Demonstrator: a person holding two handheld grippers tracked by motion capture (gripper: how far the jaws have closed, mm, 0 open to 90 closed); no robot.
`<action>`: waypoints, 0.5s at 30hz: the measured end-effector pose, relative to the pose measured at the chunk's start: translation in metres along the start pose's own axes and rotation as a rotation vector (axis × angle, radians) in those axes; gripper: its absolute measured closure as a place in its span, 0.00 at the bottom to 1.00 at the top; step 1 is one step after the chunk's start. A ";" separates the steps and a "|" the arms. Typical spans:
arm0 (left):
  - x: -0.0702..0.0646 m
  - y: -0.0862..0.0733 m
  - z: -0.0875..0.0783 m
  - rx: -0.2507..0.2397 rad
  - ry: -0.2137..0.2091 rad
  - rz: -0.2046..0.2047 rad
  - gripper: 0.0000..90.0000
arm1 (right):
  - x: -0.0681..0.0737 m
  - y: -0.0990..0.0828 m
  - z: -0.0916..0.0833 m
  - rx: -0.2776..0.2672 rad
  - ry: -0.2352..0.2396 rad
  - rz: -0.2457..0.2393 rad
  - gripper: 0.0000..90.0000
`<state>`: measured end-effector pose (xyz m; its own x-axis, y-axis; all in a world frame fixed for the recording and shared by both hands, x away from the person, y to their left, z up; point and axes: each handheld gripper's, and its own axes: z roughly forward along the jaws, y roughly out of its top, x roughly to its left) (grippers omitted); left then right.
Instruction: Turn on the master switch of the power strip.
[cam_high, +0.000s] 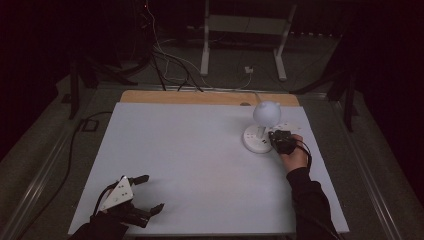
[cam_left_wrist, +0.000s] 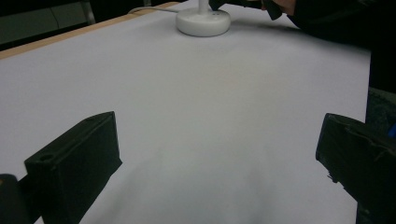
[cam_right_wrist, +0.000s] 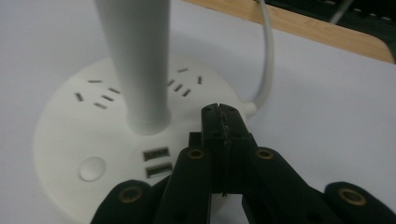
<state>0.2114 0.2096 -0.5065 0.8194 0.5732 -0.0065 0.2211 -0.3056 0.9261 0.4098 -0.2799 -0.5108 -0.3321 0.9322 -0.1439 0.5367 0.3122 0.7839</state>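
Note:
A white desk lamp (cam_high: 266, 114) with a round head stands on a round white base (cam_high: 254, 140) at the table's right back. The base (cam_right_wrist: 70, 126) carries plug sockets, two USB ports (cam_right_wrist: 157, 161) and a round button (cam_right_wrist: 92, 168). My right gripper (cam_high: 278, 138) is shut with nothing between its jaws. Its tip (cam_right_wrist: 220, 111) hovers over the base's right part, just right of the lamp stem (cam_right_wrist: 140, 60). My left gripper (cam_high: 148, 193) rests open near the table's front left edge. Its black jaws stand wide apart over bare white tabletop (cam_left_wrist: 210, 121).
A white cable (cam_right_wrist: 267, 60) runs from the base toward the wooden back edge (cam_high: 200, 97). Behind the table stand a white frame (cam_high: 245, 30) and loose cables on the floor. The lamp base (cam_left_wrist: 203, 21) appears far ahead in the left gripper view.

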 end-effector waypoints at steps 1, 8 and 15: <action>0.000 0.000 0.000 -0.001 0.001 0.001 0.00 | 0.000 -0.001 0.000 -0.007 0.009 -0.001 1.00; 0.001 0.000 0.000 0.002 0.004 -0.002 0.00 | -0.009 0.000 -0.011 -0.093 0.009 0.071 1.00; 0.001 0.000 0.000 0.001 0.006 -0.002 0.00 | -0.012 0.002 -0.017 -0.092 0.016 0.087 0.99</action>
<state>0.2121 0.2102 -0.5065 0.8159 0.5782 -0.0061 0.2235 -0.3055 0.9256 0.4016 -0.2938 -0.4977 -0.3003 0.9517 -0.0641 0.4905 0.2117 0.8453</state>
